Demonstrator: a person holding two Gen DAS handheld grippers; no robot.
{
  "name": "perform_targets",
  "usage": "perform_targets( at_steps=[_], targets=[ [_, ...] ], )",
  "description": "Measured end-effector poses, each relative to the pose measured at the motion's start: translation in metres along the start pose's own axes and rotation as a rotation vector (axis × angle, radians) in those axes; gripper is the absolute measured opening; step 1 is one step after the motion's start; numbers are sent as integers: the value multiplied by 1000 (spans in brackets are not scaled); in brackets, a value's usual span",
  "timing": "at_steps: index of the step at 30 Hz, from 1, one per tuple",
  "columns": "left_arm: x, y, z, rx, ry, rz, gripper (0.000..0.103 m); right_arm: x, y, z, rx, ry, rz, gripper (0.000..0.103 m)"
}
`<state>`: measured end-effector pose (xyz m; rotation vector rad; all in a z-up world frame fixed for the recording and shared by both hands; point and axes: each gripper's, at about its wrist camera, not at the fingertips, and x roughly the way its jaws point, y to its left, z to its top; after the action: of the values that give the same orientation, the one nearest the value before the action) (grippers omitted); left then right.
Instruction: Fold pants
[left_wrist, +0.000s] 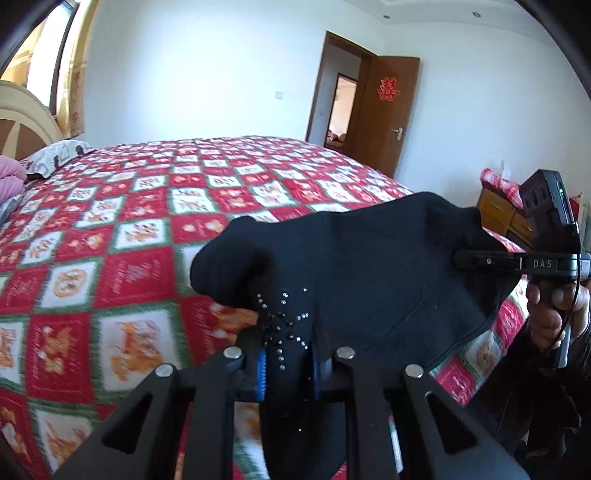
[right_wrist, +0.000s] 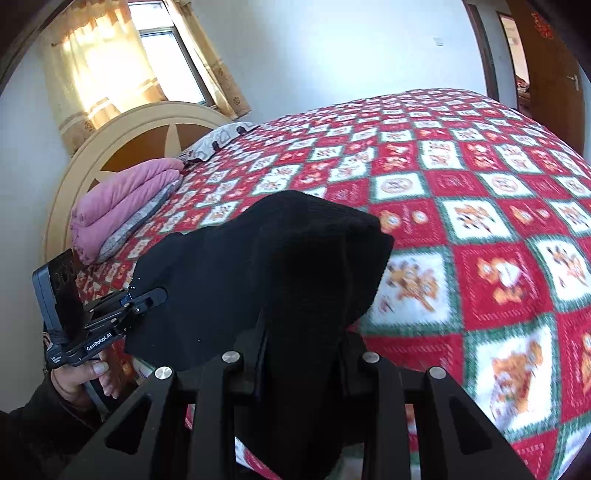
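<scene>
- Left wrist view: the left tool (left_wrist: 288, 373) is clamped on one edge of the black pants (left_wrist: 354, 273), the cloth bunched between its fingers right at the tool's mouth, where a small spray of rhinestones shows.
- Ahead and to the right of it, the right tool (left_wrist: 476, 260) bites the far edge of the same garment, a hand (left_wrist: 550, 314) wrapped round its handle.
- The pants hang in the air between the two tools, slumped in the middle, above the near edge of the bed (left_wrist: 155, 206) with its red checked quilt.
- Count here: one pair of pants, two tools, one bed, one pillow (left_wrist: 55, 155) far off to the left, one open door (left_wrist: 384, 110) beyond.
- Right wrist view: the right tool (right_wrist: 301, 365) grips a thick wad of the black cloth, which drapes forward over its fingers and hides them; it is plainly pinched tight on the fabric.
- To its left the left tool (right_wrist: 146, 299) holds the other edge, closed on it.
- A folded pink blanket (right_wrist: 122, 210) lies by the headboard (right_wrist: 122, 147), well beyond the tools, under one window (right_wrist: 162, 48).
- My judgement: the folding has barely started. The pants are lifted and stretched between the tools, but no neat crease or flat fold shows yet. Laying them on the bed and doubling them over is all left to do.
</scene>
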<state>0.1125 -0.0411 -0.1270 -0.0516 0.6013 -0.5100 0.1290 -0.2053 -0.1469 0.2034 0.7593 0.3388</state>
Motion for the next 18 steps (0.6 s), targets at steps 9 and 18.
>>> perform_targets(
  at_steps=[9, 18],
  targets=[
    [-16, 56, 21, -20, -49, 115, 18, 50, 45, 55, -74, 11, 67, 29],
    [-33, 127, 24, -96, -76, 240, 18, 121, 103, 105, -151, 57, 140, 29]
  ],
)
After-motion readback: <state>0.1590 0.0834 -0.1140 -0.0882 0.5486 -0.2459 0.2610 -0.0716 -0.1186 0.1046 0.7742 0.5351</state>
